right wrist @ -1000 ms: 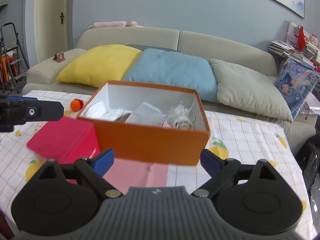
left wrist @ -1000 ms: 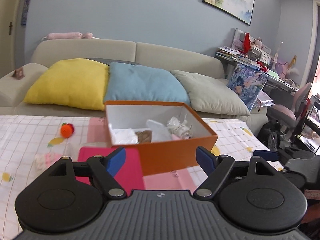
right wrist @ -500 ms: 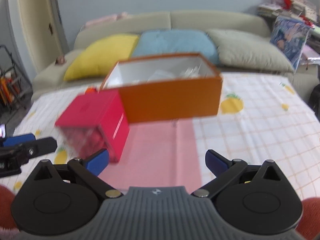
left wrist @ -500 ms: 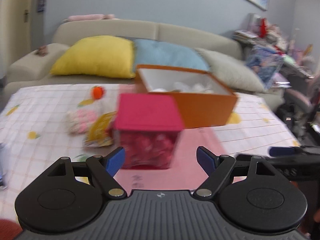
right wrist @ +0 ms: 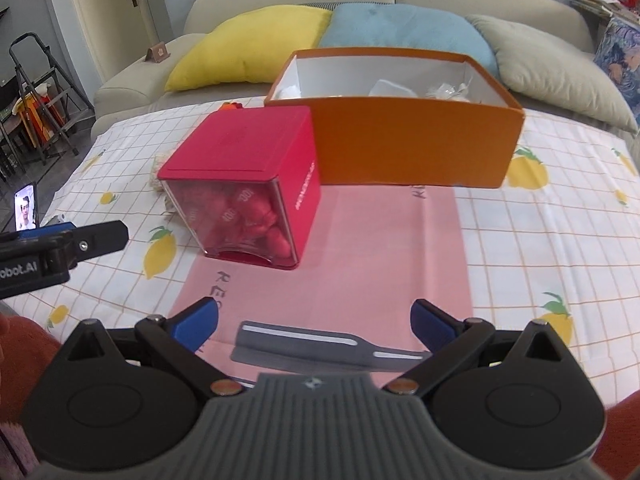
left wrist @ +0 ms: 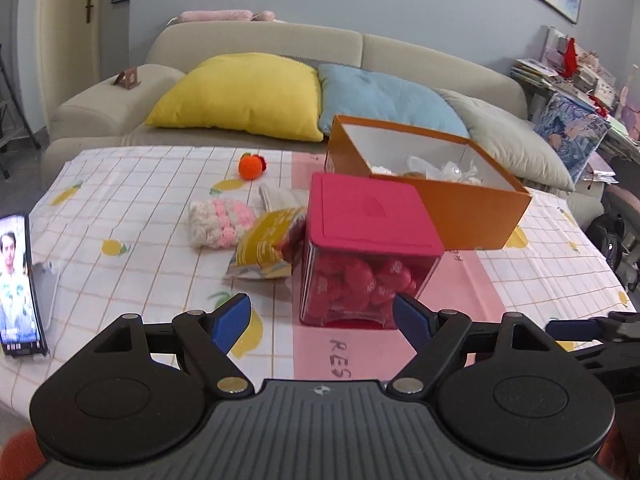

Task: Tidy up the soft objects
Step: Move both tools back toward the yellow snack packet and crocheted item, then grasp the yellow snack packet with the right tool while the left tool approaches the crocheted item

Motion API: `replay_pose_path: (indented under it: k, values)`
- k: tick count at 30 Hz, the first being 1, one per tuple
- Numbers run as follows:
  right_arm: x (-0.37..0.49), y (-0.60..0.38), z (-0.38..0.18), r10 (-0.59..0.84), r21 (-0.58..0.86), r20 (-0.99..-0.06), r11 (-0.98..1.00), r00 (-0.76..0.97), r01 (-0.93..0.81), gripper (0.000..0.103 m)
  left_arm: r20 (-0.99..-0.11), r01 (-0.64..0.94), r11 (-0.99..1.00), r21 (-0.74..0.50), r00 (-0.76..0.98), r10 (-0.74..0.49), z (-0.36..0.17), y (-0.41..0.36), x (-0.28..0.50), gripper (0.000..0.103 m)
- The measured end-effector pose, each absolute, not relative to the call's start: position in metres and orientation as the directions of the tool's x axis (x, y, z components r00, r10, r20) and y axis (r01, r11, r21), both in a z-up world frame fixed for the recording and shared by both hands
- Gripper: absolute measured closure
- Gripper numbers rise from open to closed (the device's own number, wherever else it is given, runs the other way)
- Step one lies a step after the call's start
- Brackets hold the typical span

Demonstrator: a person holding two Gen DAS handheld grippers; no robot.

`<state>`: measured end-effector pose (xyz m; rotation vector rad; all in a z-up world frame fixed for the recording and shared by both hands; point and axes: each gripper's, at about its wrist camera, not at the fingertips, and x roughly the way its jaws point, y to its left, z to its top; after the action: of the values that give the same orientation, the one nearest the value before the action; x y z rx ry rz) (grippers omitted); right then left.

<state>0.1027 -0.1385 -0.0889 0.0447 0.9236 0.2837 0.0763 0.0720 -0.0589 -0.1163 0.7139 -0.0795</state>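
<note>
We held both grippers back from the work, which we judged a pause to choose the next piece. Our left gripper [left wrist: 322,314] stood wide open and empty, aimed at the clear cube container with a crimson lid [left wrist: 370,254]; our right gripper [right wrist: 314,322] was likewise spread wide with nothing between its fingers.

The open orange cardboard box [right wrist: 412,144] sat behind the cube, touching it, and already held pale soft pieces, so we took it for the collecting place. Still loose on the lemon-print checked tablecloth [left wrist: 132,216] lay a pink-and-cream crocheted bundle [left wrist: 220,222], a yellow crinkled snack packet [left wrist: 266,250] against the cube's side, and a small orange knitted ball [left wrist: 251,166] farther back.

The cube stood between our left gripper and the box. A smartphone [left wrist: 18,284] lay at the cloth's left edge, and a grey flat strip [right wrist: 320,350] just before our right gripper.
</note>
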Motion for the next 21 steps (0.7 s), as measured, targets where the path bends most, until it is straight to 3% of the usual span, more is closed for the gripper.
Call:
replay_pose_path:
  k: [6, 14, 21]
  values:
    - [0.131, -0.120, -0.068, 0.287, 0.129, -0.772, 0.944, 0.567, -0.303, 0.003, -0.668, 0.070, 0.992, -0.102, 0.735, -0.120, -0.044, 0.088, 0.097, 0.012]
    - [0.185, -0.073, -0.023, 0.380, 0.009, -0.717, 0.844, 0.585, -0.536, 0.003, -0.704, 0.171, 0.985, -0.008, 0.698, -0.127, -0.041, 0.115, 0.130, 0.018]
    - [0.251, 0.005, -0.007, 0.414, -0.110, -0.791, 0.628, 0.451, -0.771, 0.003, -0.739, 0.226, 0.972, 0.068, 0.665, -0.103, -0.047, 0.139, 0.165, 0.018]
